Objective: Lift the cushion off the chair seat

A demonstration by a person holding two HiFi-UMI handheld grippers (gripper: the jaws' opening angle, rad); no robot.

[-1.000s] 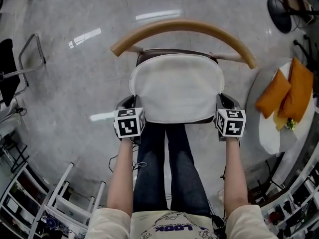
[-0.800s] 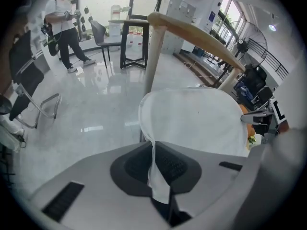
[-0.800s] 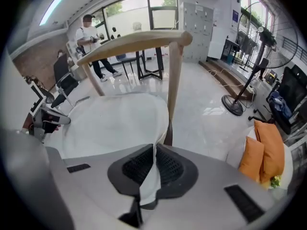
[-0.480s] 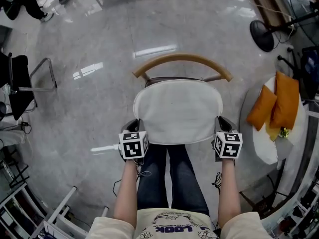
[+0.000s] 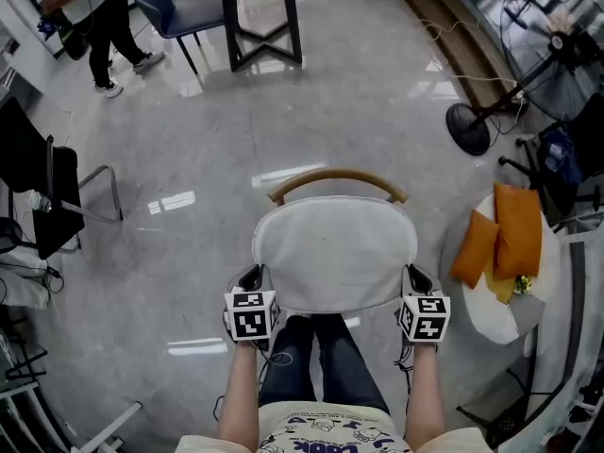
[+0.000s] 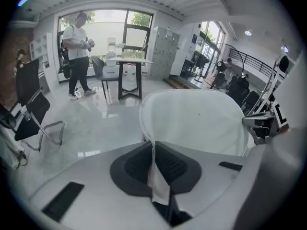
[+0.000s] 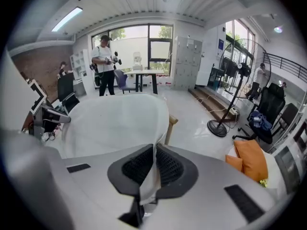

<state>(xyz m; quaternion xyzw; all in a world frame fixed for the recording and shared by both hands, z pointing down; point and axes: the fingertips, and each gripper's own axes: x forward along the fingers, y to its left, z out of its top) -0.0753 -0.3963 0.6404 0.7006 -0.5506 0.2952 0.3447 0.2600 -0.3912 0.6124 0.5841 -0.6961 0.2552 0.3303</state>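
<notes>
The white seat cushion (image 5: 335,253) hangs in the air between my two grippers, above the chair. It hides the seat; only the curved wooden backrest (image 5: 335,177) shows past its far edge. My left gripper (image 5: 253,277) is shut on the cushion's left near corner, my right gripper (image 5: 415,277) on its right near corner. In the left gripper view a fold of white fabric is pinched between the dark pads of the left gripper (image 6: 154,162), and the cushion (image 6: 196,121) spreads out beyond. The right gripper (image 7: 154,166) pinches the cushion (image 7: 115,123) the same way.
Two orange cushions (image 5: 500,239) lie on a white round seat at the right. A standing fan (image 5: 469,125) is behind them. A black office chair (image 5: 38,196) stands at the left, a table (image 5: 260,17) and a person (image 5: 94,17) at the back. My legs are below the cushion.
Both grippers have risen with the cushion pinched in them. The chair has dropped away beneath and looks smaller, and more of the room's far side has come into view.
</notes>
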